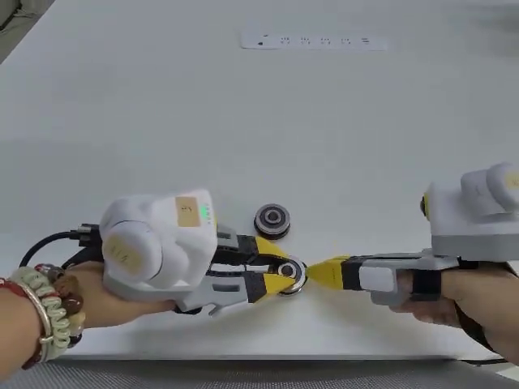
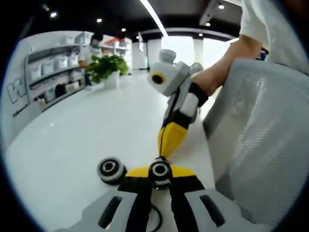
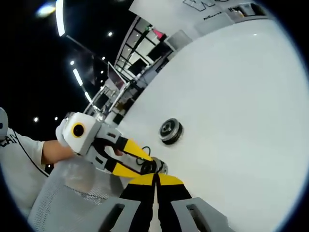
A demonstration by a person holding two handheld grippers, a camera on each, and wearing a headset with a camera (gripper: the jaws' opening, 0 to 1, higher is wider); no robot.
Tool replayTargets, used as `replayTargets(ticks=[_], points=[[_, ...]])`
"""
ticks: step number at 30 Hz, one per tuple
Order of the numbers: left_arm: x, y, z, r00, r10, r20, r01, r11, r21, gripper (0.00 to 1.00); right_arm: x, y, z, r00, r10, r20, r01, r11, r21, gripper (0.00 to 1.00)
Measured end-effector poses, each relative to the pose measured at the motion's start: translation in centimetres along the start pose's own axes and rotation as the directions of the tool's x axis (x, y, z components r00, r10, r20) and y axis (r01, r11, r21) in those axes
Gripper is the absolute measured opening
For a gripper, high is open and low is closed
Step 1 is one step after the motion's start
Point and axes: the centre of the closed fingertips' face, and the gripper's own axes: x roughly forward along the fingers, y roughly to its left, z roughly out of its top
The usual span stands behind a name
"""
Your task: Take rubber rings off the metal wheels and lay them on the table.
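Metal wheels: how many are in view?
2. One wheel sits in the left gripper's jaws, met by the right gripper; the other wheel lies on the table just beyond. None apparently hidden.

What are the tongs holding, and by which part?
Left tongs grip a metal wheel across its rim. Right tongs, shut, touch its edge; whether they grip it cannot be told.

You had a large dark letter W on the curved white wall (image 2: pixel 15 91) in the left gripper view, but the smaller line beneath it was too blurred to read. The tan sticker (image 1: pixel 188 212) on your left gripper (image 1: pixel 285 274) carried a mark you couldn't make out.
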Motion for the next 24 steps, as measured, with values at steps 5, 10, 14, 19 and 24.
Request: replayTargets(ticks=[5, 10, 14, 19, 24], points=[[0.00, -0.01, 0.01, 1.0000, 0.001, 0.002, -0.001, 1.000, 0.002, 0.15, 0.02, 0.26, 0.07, 0.9998, 0.019, 0.011, -0.019, 0.999, 0.031, 0.00], [0.03, -0.13, 0.05, 1.0000, 0.002, -0.002, -0.002, 1.000, 0.011, 0.15, 0.12, 0.61, -0.08, 0.9994, 0.033, 0.003, -0.033, 0.999, 0.040, 0.00], [0.02, -0.12, 0.06, 1.0000, 0.002, -0.001, -0.002, 1.000, 0.010, 0.15, 0.20, 0.70, -0.01, 0.9993, 0.038, 0.005, -0.038, 0.998, 0.049, 0.00], [0.03, 0.00, 0.08, 0.9999, 0.011, -0.004, -0.011, 1.000, 0.013, 0.15, 0.32, 0.69, 0.24, 0.9989, 0.045, 0.015, -0.046, 0.996, 0.071, 0.00], [0.03, 0.05, 0.07, 0.9999, 0.014, -0.008, -0.014, 1.000, 0.019, 0.15, 0.50, 0.83, 0.38, 0.9987, 0.050, 0.013, -0.051, 0.996, 0.069, 0.00]])
